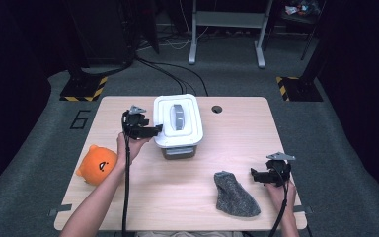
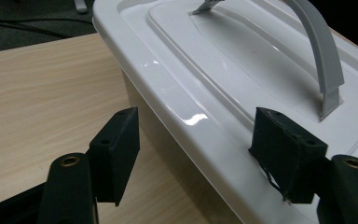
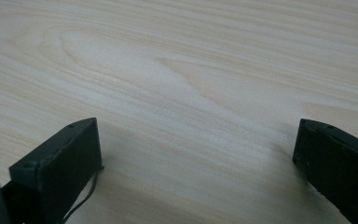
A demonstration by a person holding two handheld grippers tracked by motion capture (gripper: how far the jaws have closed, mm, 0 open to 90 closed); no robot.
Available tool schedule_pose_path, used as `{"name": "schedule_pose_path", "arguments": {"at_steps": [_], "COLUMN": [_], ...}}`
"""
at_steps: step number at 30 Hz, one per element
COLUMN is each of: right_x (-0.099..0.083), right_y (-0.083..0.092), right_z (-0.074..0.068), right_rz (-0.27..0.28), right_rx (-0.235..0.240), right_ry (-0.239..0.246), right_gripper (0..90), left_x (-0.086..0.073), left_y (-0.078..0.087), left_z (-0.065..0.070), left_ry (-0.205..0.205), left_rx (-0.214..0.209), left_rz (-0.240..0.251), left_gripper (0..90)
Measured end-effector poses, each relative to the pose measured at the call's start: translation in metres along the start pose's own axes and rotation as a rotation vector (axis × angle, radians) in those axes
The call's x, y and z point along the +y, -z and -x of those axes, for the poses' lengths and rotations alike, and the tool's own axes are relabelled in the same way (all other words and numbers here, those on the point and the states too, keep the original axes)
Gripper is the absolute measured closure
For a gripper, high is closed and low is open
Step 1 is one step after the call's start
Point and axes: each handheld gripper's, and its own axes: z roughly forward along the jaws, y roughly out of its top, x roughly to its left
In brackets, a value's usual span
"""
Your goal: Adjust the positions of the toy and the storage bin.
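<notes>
Left gripper [image 2: 196, 154] lower frame, jaws apart astride lid [image 2: 242, 93] rim | right gripper [image 3: 196, 168] jaws apart | risk: rim slips, glossy plastic.

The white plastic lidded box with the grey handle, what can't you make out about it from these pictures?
- Contents: the shut white lid covers them in the high view.
- Near lid edge, left gripper view: the left hand-held gripper straddles the white plastic lidded box; whether its pads press the rim cannot be told.
- Far end: cut off by the frame's top edge there.
- Box walls: mostly under the overhanging lid.
</notes>
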Motion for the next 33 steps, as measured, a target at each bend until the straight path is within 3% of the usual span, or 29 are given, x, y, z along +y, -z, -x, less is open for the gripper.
{"name": "schedule_pose_path", "arguments": {"at_steps": [4, 11, 17, 22, 33], "right_x": [0.000, 0.000, 0.000, 0.000, 0.000], "right_y": [0.000, 0.000, 0.000, 0.000, 0.000], "right_z": [0.000, 0.000, 0.000, 0.000, 0.000], "right_rz": [0.000, 0.000, 0.000, 0.000, 0.000], "right_rx": [0.000, 0.000, 0.000, 0.000, 0.001], "right_ry": [0.000, 0.000, 0.000, 0.000, 0.000], "right_gripper": [0.2, 0.2, 0.1, 0.1, 0.2], "left_x": [-0.001, -0.001, 0.000, 0.001, 0.002], "left_y": [-0.002, -0.002, -0.005, -0.007, -0.016], "left_z": [0.003, 0.006, 0.020, 0.023, 0.039], "left_ry": [0.030, 0.042, 0.052, 0.057, 0.105], "left_rx": [-0.043, -0.033, 0.002, 0.011, 0.039], "left_rz": [0.010, 0.006, 0.014, 0.009, 0.031], "left_gripper": [42.2, 42.4, 41.9, 41.8, 41.8]}}
